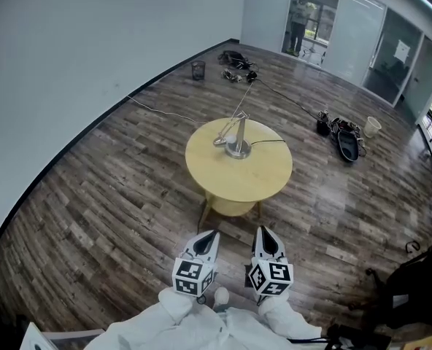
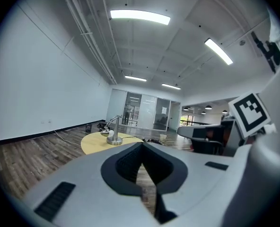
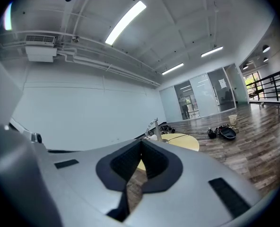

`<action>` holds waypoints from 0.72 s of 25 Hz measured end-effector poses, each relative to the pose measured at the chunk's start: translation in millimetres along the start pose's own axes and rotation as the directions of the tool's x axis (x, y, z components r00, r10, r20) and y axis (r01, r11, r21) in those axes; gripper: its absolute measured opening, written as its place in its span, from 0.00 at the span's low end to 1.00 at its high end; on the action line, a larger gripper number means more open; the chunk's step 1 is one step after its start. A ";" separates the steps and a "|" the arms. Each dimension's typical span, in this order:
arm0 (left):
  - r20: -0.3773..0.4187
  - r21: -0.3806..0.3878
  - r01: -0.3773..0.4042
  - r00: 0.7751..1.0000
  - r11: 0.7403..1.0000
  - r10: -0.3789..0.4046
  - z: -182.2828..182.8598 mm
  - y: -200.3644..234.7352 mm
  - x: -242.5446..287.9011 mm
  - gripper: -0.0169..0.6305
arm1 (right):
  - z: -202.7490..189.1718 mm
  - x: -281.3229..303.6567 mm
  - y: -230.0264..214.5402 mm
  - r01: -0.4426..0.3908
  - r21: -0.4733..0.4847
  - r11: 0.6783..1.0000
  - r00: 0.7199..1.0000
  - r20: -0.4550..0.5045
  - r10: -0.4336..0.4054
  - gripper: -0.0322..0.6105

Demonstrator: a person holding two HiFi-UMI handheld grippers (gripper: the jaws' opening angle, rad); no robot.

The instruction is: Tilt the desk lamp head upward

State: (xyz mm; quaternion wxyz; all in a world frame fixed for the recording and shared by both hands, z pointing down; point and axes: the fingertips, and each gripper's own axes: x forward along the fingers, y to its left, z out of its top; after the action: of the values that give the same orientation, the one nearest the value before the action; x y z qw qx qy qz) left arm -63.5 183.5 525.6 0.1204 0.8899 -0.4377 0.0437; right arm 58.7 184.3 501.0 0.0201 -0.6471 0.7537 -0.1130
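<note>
A silver desk lamp (image 1: 237, 142) stands on a round yellow table (image 1: 238, 177) in the middle of the room. Its arm leans left and its head (image 1: 220, 141) hangs low, close to the tabletop. Both grippers are held near my body, well short of the table. My left gripper (image 1: 211, 235) and right gripper (image 1: 264, 232) point at the table side by side, both shut with nothing in them. The left gripper view has the lamp (image 2: 114, 132) far ahead, above the closed jaws (image 2: 142, 147). From the right gripper (image 3: 141, 144), the lamp (image 3: 155, 128) is small and distant.
Wood floor surrounds the table. A black cord (image 1: 268, 141) runs off the lamp base. A small bin (image 1: 198, 70) and a cable heap (image 1: 236, 60) lie by the far wall. Bags (image 1: 346, 135) and a white cup (image 1: 373, 126) sit at the right, and a black bag (image 1: 413, 283) lies near right.
</note>
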 end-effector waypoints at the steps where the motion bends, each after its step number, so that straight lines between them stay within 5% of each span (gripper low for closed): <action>1: 0.000 -0.003 -0.004 1.000 1.000 0.004 1.9 2.0 6.8 0.02 | 2.6 5.7 -3.9 -0.003 0.000 1.000 1.000 0.001 0.003 0.07; 18: -0.034 0.010 -0.052 0.998 0.999 0.052 12.0 18.5 95.9 0.02 | 4.1 78.1 -70.1 -0.021 0.037 0.999 0.999 -0.032 0.022 0.07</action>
State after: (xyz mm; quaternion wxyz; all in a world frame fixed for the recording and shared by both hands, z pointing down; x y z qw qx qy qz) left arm -19.7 95.8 534.8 0.1228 0.8778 -0.4585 0.0639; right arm 114.8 97.6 519.9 0.0209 -0.6366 0.7586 -0.1369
